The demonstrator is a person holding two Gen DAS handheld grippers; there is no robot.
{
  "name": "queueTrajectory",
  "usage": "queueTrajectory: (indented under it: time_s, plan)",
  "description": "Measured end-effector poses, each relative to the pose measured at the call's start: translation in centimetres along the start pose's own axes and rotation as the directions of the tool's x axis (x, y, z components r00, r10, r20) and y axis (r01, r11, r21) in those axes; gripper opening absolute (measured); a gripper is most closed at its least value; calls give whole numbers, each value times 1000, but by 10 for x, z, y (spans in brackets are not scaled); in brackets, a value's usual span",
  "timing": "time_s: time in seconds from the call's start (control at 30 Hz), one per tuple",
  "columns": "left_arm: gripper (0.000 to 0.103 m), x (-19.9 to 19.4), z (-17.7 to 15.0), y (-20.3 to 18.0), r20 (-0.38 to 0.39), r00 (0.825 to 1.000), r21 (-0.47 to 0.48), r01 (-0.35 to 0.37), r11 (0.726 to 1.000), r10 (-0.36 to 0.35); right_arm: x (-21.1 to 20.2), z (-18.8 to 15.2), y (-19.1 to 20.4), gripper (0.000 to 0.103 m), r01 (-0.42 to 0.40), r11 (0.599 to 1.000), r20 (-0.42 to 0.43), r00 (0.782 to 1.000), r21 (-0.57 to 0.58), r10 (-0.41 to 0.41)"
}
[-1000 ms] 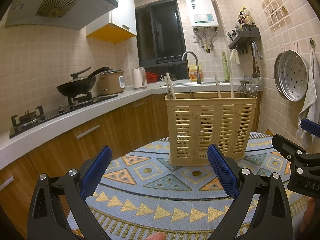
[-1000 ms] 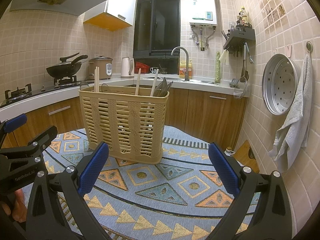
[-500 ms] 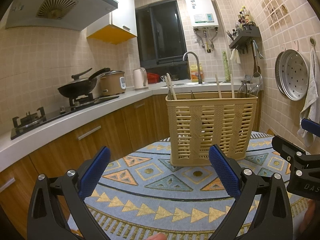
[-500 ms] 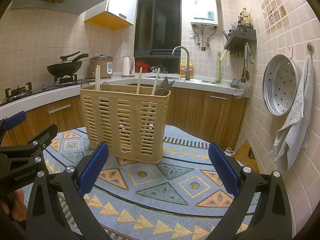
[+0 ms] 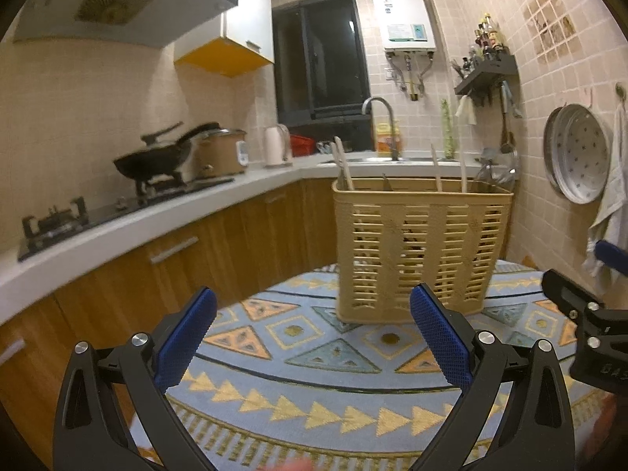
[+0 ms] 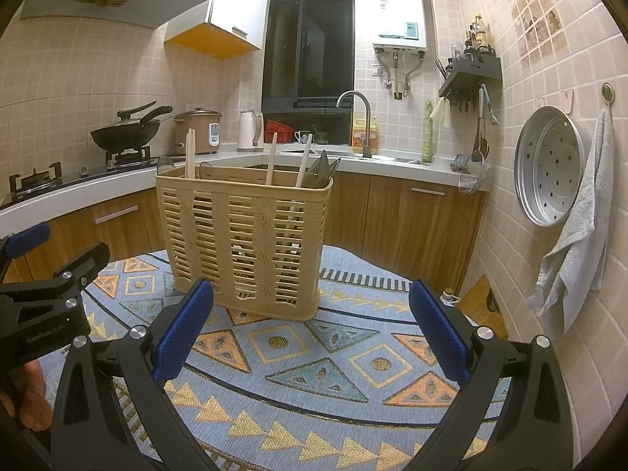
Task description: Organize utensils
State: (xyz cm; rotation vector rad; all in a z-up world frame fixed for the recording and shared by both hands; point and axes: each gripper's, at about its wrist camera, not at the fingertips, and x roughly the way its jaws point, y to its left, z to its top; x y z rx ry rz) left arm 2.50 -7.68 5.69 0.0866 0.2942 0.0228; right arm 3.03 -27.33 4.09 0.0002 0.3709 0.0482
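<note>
1. While both tools hover over the patterned blue and orange woven cloth (image 6: 325, 357), the left gripper (image 5: 312, 333) shows its jaws spread wide, blue textured pads with nothing between them.
2. And the right gripper (image 6: 310, 325), same story: jaws wide apart, empty, blue pads at 8 and 4 o'clock in its own view.
3. Up ahead stands the tan slotted plastic utensil basket (image 5: 422, 251), upright on the cloth, sitting at 1 o'clock in the left view and 11 o'clock in the right view (image 6: 243, 243).
4. Poking out of its top: pale wooden chopsticks (image 6: 190, 153) at the left end, more pale sticks toward the middle, and dark grey utensil heads (image 6: 324, 172) at the right end.
5. Neither gripper touches the basket; the right one's left pad sits just in front of its base.
6. Off at 9 o'clock in the right view, the other tool's black frame edges into shot.
7. Behind, a black wok (image 6: 125, 133) rests on the stove.
</note>
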Motion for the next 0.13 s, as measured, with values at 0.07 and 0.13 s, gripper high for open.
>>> queueTrajectory:
  time_s: [0.07,0.13]
  plan:
    - [96,-1,0,-1,8,1000,-2,-12,1000,12,0,0,-1,95,3,1000,2,1000,3,-3]
    - [96,-1,-1,-1,15,1000,-7,-18,1000,19,0,0,-3,95,1,1000,1,1000,8,-1]
